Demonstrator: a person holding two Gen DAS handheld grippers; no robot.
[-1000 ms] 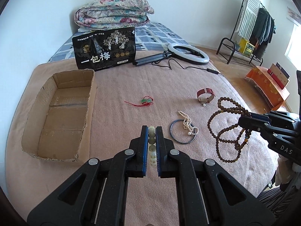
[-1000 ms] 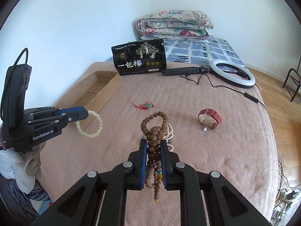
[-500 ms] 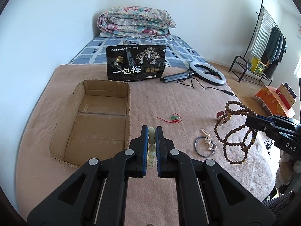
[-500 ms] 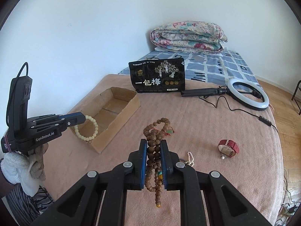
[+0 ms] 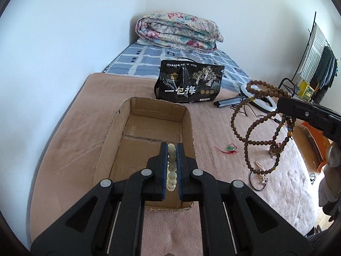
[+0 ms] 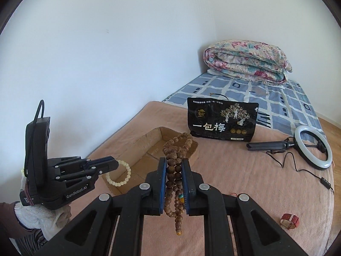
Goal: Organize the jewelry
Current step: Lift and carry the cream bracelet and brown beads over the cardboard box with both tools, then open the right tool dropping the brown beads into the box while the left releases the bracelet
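Observation:
My left gripper [image 5: 171, 149] is shut on a pale bead bracelet [image 5: 171, 166] and holds it over the near end of the open cardboard box [image 5: 115, 132]; the bracelet also shows in the right wrist view [image 6: 119, 172]. My right gripper [image 6: 174, 162] is shut on a long brown wooden bead necklace [image 6: 173, 170], which hangs in loops [image 5: 255, 128] above the blanket, right of the box. On the blanket lie a red cord charm [image 5: 230, 149], a thin bangle with a pearl strand [image 5: 260, 179] and a red watch [image 6: 289, 220].
A black printed bag [image 5: 188, 84] stands behind the box. A ring light on a folded tripod [image 6: 313, 147] with its cable lies at the far right. A folded quilt [image 5: 179, 32] sits by the wall. A clothes rack [image 5: 315, 64] stands beyond the bed.
Both grippers have moved left toward the box. The left one, with the pale bracelet, went from above the blanket to over the box. The right one carried the necklace along.

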